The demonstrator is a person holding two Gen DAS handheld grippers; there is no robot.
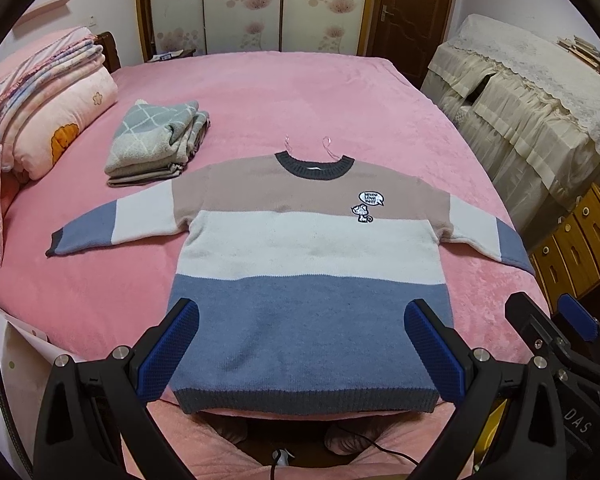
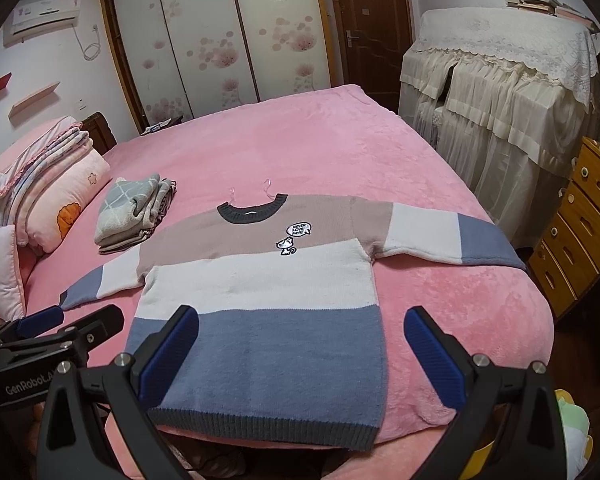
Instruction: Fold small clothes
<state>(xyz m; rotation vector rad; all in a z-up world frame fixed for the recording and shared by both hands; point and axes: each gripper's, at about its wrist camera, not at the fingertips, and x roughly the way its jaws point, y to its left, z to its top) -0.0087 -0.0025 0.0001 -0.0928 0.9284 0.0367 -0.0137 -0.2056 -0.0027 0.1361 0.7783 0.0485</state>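
On the pink bed, with both tongs, left and right, held wide open and empty, the flat sweater could be bunched if one knit layer is pinched

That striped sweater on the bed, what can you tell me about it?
The sweater is a small knitted pullover in three wide bands: beige-pink on top, white in the middle, blue below, with dark grey ribbed collar, cuffs and hem. A cartoon cat patch with a speech bubble sits on the chest. It lies flat, front up, sleeves spread, on the pink bedspread, hem at the near edge. Nothing grips it.
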